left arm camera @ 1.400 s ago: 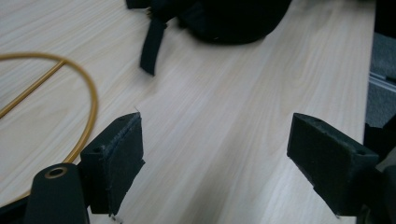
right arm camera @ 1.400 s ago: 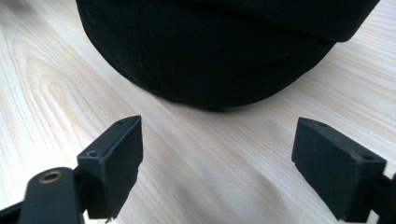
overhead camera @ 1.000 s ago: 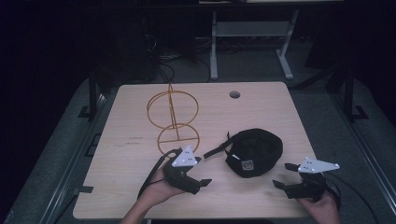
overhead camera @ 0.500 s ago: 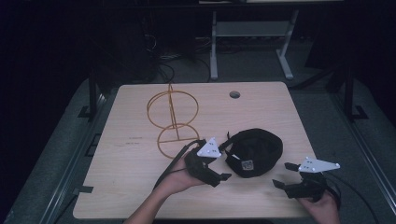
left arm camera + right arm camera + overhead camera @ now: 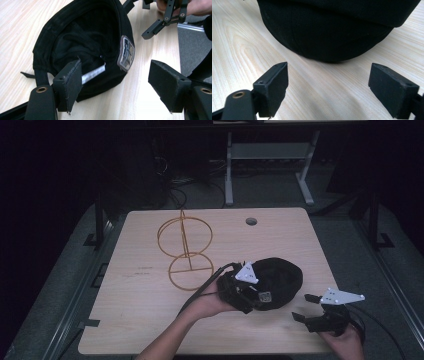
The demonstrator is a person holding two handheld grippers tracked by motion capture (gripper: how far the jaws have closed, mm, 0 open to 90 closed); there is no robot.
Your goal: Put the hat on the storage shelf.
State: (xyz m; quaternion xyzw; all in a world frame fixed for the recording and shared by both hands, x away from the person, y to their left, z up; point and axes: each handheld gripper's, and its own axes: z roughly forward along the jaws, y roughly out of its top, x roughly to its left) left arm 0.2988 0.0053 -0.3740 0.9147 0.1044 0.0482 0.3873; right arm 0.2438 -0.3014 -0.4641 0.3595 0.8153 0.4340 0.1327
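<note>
Black cap (image 5: 280,280) upside down on wooden table (image 5: 140,310), right of centre, near front edge (label patch on its rim). Left gripper (image 5: 117,82) jaws spread wide, one pad inside cap's opening. Right gripper (image 5: 306,308) just beside cap, jaws apart, empty. Gold wire stand (image 5: 186,250) behind-left.

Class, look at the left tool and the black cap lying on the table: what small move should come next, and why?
Probably close the left tool on the cap's near edge. Its jaws stand open with one pad already at the cap's brim and the other on the outer side, so the fabric lies between them. The right tool waits open beside the cap, not touching it.
</note>
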